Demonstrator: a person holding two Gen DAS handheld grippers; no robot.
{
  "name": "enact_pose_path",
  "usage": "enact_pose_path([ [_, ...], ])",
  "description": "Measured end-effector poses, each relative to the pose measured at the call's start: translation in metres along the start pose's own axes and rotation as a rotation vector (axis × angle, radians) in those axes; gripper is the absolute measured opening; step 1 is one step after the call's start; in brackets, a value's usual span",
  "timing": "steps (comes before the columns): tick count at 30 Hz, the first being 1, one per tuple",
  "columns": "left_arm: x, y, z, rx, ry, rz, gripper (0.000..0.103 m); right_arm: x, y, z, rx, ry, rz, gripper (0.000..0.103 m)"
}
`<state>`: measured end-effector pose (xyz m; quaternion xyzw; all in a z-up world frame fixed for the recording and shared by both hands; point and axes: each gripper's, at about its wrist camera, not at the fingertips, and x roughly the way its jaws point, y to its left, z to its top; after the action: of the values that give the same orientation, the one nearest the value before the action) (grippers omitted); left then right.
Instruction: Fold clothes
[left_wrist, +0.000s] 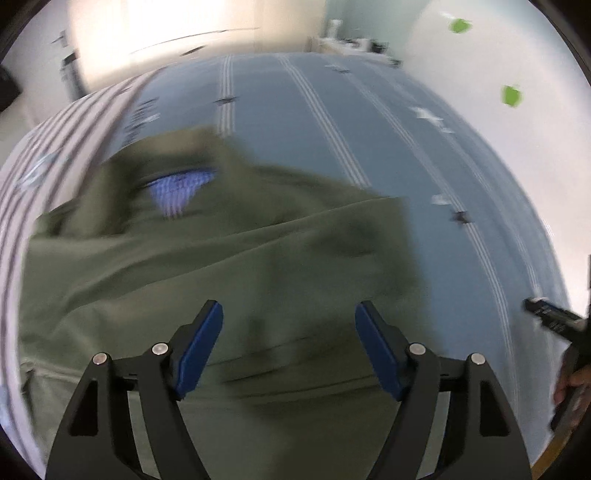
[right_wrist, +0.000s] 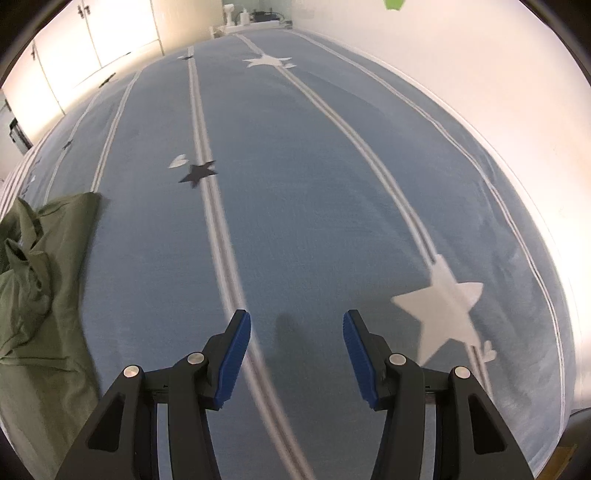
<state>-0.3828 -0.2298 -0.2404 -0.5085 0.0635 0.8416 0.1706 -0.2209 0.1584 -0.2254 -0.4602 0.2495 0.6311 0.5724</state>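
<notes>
Bed fills both views: blue bedspread with white double stripes and star prints, white wall along its right side. Striped sheet or pillow edge shows at the far left in the left wrist view.

Olive-green garment sits on the left part of the bed, right under my left gripper. It's rumpled, with loose ridges and a bunched heap toward the far side. A blue-and-white patch shows through a gap in it; could be a lining, a label or another item, too blurred to tell. In the right wrist view the same garment is at the left edge, crumpled, with one flat corner out on the bedspread.

Left gripper is spread wide, nothing between the pads, hovering over the cloth. Can't tell if it touches. Frame is motion-blurred.

Right gripper is also spread wide and empty, over bare bedspread, well apart from the garment, a large white star just beside it on the right.

Progress read: basically at the start. No clean fold or squared edge visible and neither gripper holds fabric. Left to do, as I judge it: spread the garment flat, then all the folds.
</notes>
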Motion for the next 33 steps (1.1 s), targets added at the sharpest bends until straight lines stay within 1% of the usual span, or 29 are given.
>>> enact_pose_path([
  [3, -0.005, 0.059, -0.015, -0.051, 0.01, 0.07, 0.072, -0.001, 0.023, -0.002, -0.013, 0.001, 0.012, 0.048],
  [5, -0.012, 0.102, -0.027, -0.091, 0.016, 0.113, 0.072, -0.003, 0.046, -0.002, -0.028, -0.006, 0.025, 0.048],
  [11, -0.039, 0.203, -0.069, -0.152, 0.02, 0.229, 0.072, -0.009, 0.114, -0.001, -0.071, -0.026, 0.062, 0.048],
  [13, -0.045, 0.228, -0.083, -0.158, 0.025, 0.257, 0.072, -0.011, 0.136, 0.0, -0.085, -0.032, 0.074, 0.049],
  [15, -0.05, 0.253, -0.096, -0.162, 0.032, 0.282, 0.072, -0.013, 0.159, 0.0, -0.099, -0.039, 0.086, 0.054],
  [16, -0.05, 0.265, -0.102, -0.161, 0.038, 0.291, 0.072, -0.014, 0.17, 0.0, -0.107, -0.042, 0.093, 0.059],
  [17, -0.051, 0.274, -0.107, -0.16, 0.042, 0.295, 0.072, -0.015, 0.181, 0.0, -0.114, -0.046, 0.099, 0.061],
  [21, -0.049, 0.29, -0.121, -0.121, 0.037, 0.283, 0.072, -0.014, 0.214, 0.005, -0.12, -0.054, 0.123, 0.063],
  [27, -0.029, 0.287, -0.122, -0.041, 0.042, 0.257, 0.072, -0.008, 0.244, 0.013, -0.135, -0.061, 0.13, 0.063],
  [30, -0.022, 0.287, -0.12, -0.032, 0.037, 0.23, 0.067, -0.001, 0.256, 0.018, -0.152, -0.049, 0.131, 0.063],
  [31, -0.02, 0.288, -0.118, -0.039, 0.031, 0.221, 0.064, 0.001, 0.26, 0.021, -0.161, -0.045, 0.128, 0.063],
  [32, -0.018, 0.289, -0.116, -0.044, 0.031, 0.221, 0.058, 0.003, 0.261, 0.022, -0.159, -0.04, 0.129, 0.063],
  [33, -0.014, 0.29, -0.114, -0.049, 0.036, 0.228, 0.055, 0.005, 0.261, 0.022, -0.157, -0.034, 0.131, 0.063],
])
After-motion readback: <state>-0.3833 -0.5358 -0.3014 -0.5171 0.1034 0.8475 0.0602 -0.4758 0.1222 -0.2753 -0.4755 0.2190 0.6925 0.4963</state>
